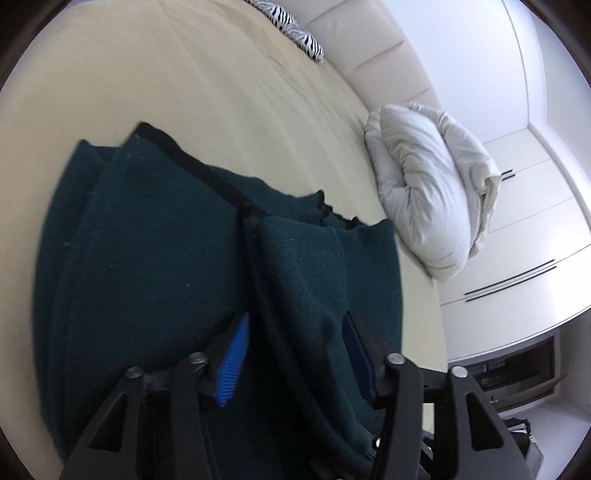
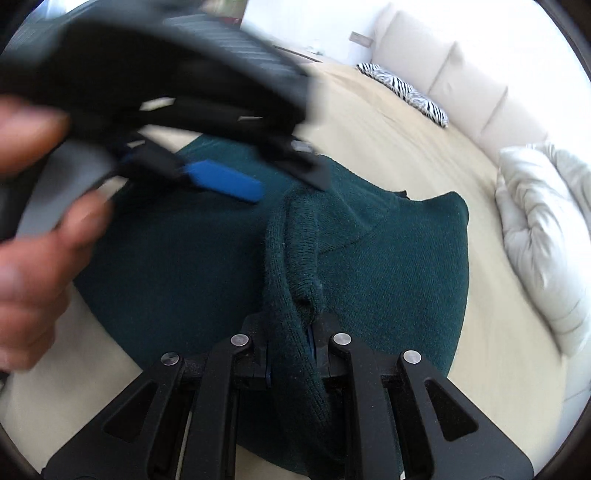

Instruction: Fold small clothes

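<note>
Knitwear, a dark green sweater (image 2: 388, 258), lies spread on the beige bed (image 2: 461, 332), partly doubled over itself, with a ridge of fabric rising from its middle toward the right gripper (image 2: 295, 332). That gripper's jaws are pinched tight on the ridge, probably so the layer can be lifted and carried over as a fold rather than dragged flat.

The left gripper (image 1: 295, 332) stands over the same ridge in its own view, jaws apart, blue pads (image 1: 234, 350) on either side of a raised fold that passes between them; the pads do not appear to press it, so I judge it free. From the right wrist view it hovers just above the sweater, held by a hand (image 2: 33, 221), likely placed to take a second corner.

A white pillow (image 1: 424, 192) and a zebra-print cushion (image 1: 295, 29) sit well apart by the headboard (image 1: 369, 48), leaving room to fold.
</note>
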Action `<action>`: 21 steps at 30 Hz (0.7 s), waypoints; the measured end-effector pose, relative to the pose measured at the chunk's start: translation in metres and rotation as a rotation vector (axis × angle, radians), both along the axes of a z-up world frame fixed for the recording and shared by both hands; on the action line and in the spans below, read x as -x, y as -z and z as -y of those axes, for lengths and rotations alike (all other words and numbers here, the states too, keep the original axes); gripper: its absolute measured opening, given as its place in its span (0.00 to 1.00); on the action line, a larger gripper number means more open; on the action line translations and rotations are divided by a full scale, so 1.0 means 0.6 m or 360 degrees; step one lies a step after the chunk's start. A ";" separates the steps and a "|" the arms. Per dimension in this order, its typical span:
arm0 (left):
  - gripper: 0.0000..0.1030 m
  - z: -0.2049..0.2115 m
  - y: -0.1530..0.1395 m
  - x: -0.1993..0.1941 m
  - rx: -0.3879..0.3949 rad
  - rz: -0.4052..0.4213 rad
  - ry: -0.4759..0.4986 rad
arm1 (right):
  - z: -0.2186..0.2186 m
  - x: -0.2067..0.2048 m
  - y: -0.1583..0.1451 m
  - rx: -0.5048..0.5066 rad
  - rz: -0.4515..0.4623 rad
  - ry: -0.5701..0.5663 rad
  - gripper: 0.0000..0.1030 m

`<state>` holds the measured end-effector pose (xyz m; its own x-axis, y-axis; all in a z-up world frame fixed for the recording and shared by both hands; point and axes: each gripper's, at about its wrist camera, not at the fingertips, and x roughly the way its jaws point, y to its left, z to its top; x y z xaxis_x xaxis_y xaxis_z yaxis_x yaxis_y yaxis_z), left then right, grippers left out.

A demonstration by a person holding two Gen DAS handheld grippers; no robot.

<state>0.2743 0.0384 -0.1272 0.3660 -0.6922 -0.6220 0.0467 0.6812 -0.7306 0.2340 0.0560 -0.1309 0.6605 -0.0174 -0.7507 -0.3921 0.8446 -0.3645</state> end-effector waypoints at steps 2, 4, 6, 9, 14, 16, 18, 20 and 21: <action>0.20 0.009 0.009 -0.004 -0.0029 -0.0029 0.0006 | 0.002 0.009 -0.001 -0.0002 0.0012 -0.0031 0.13; 0.14 0.005 0.015 -0.002 0.0005 -0.0030 -0.0005 | -0.017 0.011 0.011 -0.0051 -0.0012 -0.0054 0.19; 0.13 -0.002 0.017 0.003 0.0035 -0.0029 -0.0003 | -0.014 0.026 0.007 -0.0126 -0.0073 -0.0082 0.30; 0.12 -0.013 0.014 0.007 0.0035 -0.0021 0.0011 | 0.014 0.072 -0.029 -0.0395 -0.0123 -0.0116 0.42; 0.12 -0.062 -0.003 0.010 0.0016 0.0005 -0.0022 | 0.122 0.113 -0.101 -0.1020 -0.0123 -0.0065 0.42; 0.12 -0.085 -0.012 0.009 0.0011 0.0013 -0.0057 | 0.151 0.102 -0.106 -0.1021 -0.0060 0.0035 0.42; 0.12 -0.107 -0.023 0.007 -0.0020 0.0025 -0.0075 | 0.153 0.079 -0.092 -0.0929 -0.0063 0.0125 0.44; 0.12 -0.124 -0.029 0.003 -0.0058 0.0025 -0.0086 | 0.126 0.064 -0.067 -0.0824 -0.0084 0.0092 0.44; 0.12 -0.131 -0.031 0.001 -0.0073 0.0025 -0.0088 | 0.108 0.053 -0.050 -0.0759 -0.0106 0.0091 0.44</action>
<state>0.2738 0.1172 -0.1086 0.4129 -0.6414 -0.6466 0.0192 0.7159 -0.6979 0.2023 -0.0087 -0.1006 0.6187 0.3038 -0.7246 -0.3493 0.9324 0.0926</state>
